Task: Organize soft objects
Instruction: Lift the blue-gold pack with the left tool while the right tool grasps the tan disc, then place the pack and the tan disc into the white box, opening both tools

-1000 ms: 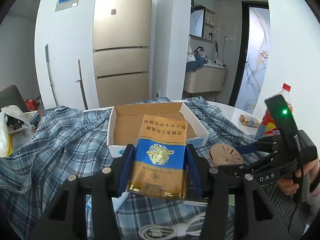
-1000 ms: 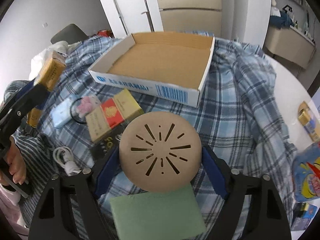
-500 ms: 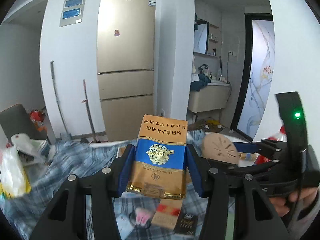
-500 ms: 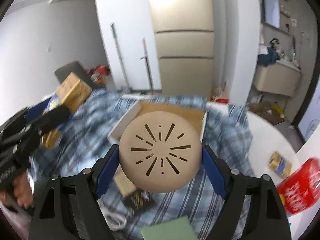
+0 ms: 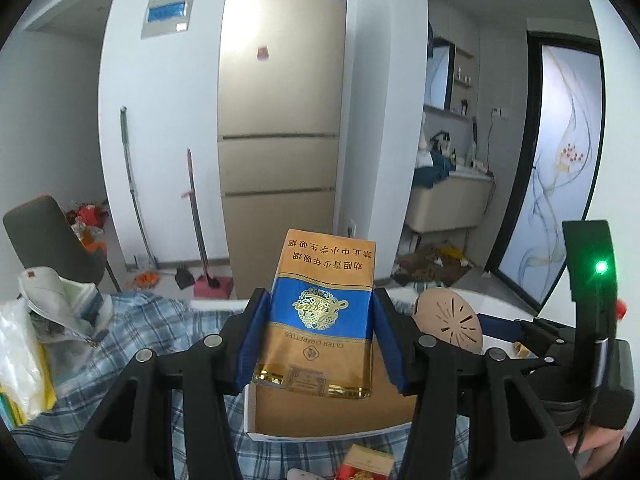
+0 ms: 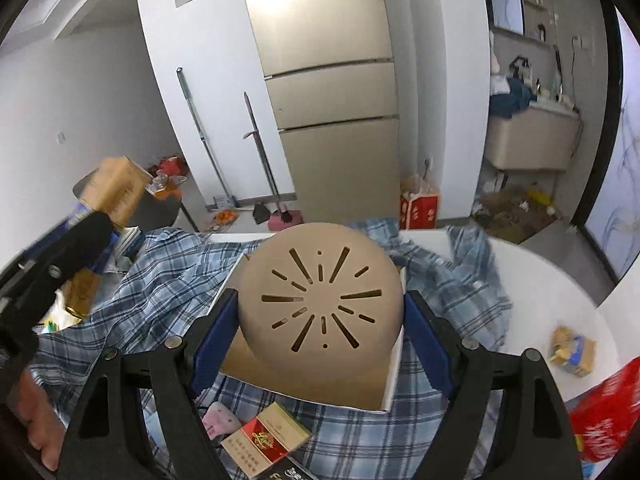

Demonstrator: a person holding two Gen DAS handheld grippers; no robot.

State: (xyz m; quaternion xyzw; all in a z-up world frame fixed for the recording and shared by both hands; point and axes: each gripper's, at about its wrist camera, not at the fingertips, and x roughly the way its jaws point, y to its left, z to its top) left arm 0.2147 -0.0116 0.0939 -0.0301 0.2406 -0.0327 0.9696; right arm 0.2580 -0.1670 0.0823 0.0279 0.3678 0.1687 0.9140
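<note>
Both tools now ride higher than a second ago, their views tipped up from the cloth toward the fridge [image 5: 280, 120] and far wall. Below the left gripper [image 5: 320, 338] and its gold-and-blue cigarette pack [image 5: 320, 320], the cardboard box [image 5: 332, 412] now lies under the fingertips rather than beyond them. Under the right gripper [image 6: 320, 320] and its tan round disc [image 6: 320, 300], the box [image 6: 304, 380] sits directly beneath, with the red-and-gold cigarette pack [image 6: 266, 442] near the lower edge.

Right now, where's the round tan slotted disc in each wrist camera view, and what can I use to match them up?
Left wrist view: the round tan disc sits right of centre, in the right gripper.
Right wrist view: the disc fills the centre, clamped between the blue pads.
Shared landmark: the open cardboard box on the plaid cloth.
</note>
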